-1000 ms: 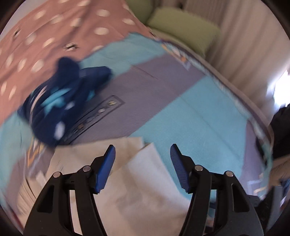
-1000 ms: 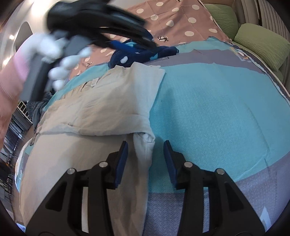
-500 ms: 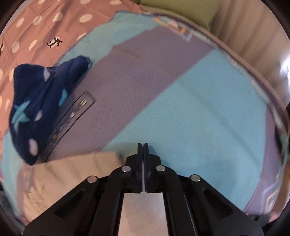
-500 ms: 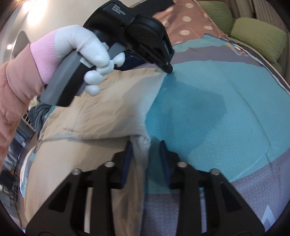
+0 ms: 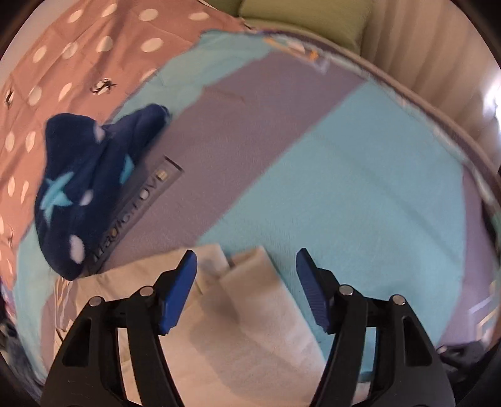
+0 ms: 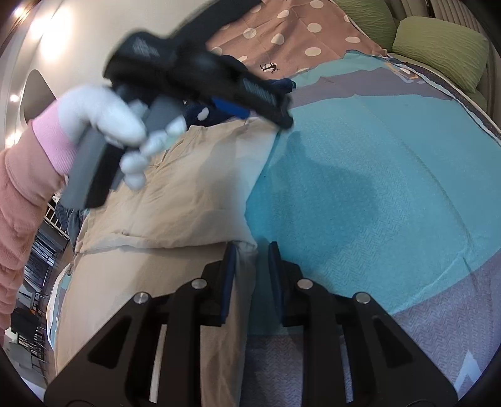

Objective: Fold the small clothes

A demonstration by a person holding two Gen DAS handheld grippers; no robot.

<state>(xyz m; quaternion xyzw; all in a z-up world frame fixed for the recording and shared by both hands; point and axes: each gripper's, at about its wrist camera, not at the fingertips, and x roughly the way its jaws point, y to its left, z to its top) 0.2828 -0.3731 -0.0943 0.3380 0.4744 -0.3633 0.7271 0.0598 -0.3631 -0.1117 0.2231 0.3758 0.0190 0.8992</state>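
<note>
Beige cotton fills the near part of the left wrist view: the folded beige garment point(image 5: 238, 316) lies flat on the bedspread point(image 5: 344, 175), which has wide teal and purple bands, and its far corner sits between the blue pads of the left gripper point(image 5: 246, 275). That gripper's jaws are spread wide with nothing between them but air above the cloth, so it's got hold of nothing. Off to the far left there's a crumpled navy fleece piece with light-blue stars and white dots point(image 5: 84, 188), lying partly on the bedspread and partly on a brown polka-dot sheet point(image 5: 62, 56), just beside the beige garment's left edge. A green pillow point(image 5: 300, 15) is at the far edge. Over in the right wrist view, the right gripper point(image 6: 249, 274) is at the near right corner of the same beige garment, jaws narrowed down to a small gap with the folded edge of the cloth running between the blue pads; can't tell for sure if it's actually pinched or just loosely straddled. The garment stretches away to the left and far side. A white-gloved left hand point(image 6: 119, 125) with a pink sleeve holds the other gripper over the garment's far corner, a bit motion-blurred. Two green pillows point(image 6: 438, 47) sit far right.
</note>
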